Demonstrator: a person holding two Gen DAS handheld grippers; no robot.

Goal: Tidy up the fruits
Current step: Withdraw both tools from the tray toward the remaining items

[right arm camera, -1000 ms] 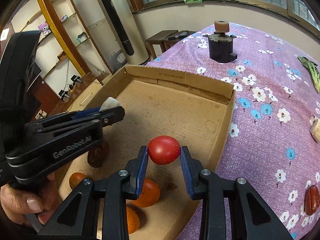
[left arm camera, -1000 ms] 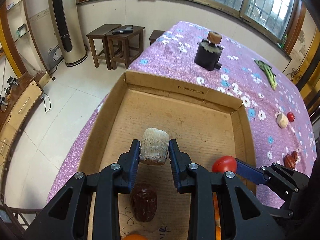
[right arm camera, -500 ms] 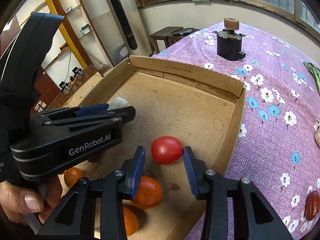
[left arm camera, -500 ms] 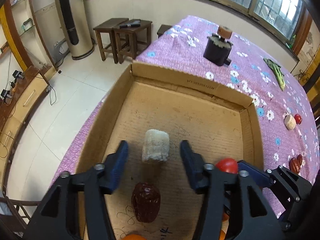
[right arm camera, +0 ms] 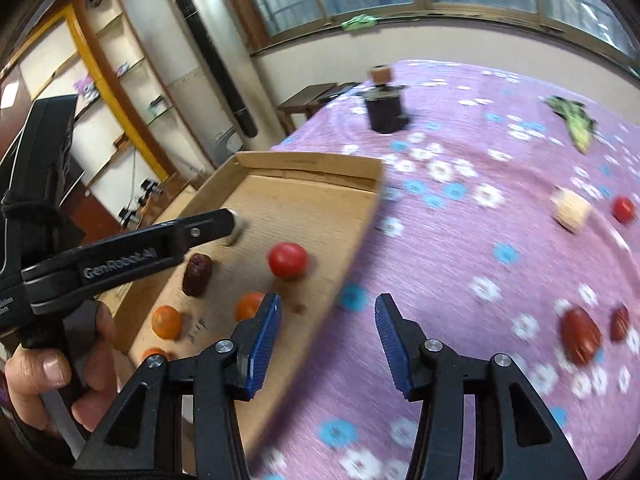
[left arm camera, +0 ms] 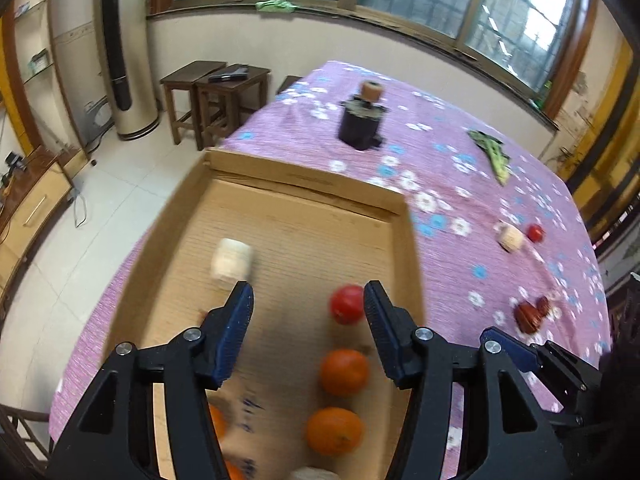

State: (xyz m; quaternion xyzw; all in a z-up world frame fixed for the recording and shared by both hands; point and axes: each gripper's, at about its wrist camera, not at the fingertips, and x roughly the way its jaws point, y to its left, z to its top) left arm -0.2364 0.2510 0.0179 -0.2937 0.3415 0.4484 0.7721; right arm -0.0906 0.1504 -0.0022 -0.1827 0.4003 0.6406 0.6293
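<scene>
Through my left wrist camera, the left gripper (left arm camera: 306, 306) stands wide open with nothing in it, above the shallow corrugated cardboard box (left arm camera: 308, 178). A pale, ribbed, stubby cylinder piece (left arm camera: 231, 258) lies on the box floor just beyond my left finger, a smooth red tomato (left arm camera: 346, 304) sits just inside my right finger, and two matte oranges (left arm camera: 344, 371) lie nearer me between the fingers. From the right wrist camera, the right gripper (right arm camera: 328, 330) is also spread wide and empty, over the flowered purple cloth (right arm camera: 460, 280) just past the box's edge. Left of its fingers I see a wrinkled dark date (right arm camera: 197, 274) in the box; to the right, well apart, another pale chunk (right arm camera: 571, 211), a small red fruit (right arm camera: 623, 209) and two dates (right arm camera: 581, 335) lie on the cloth. I judge the sorting well along, with those pieces left.
</scene>
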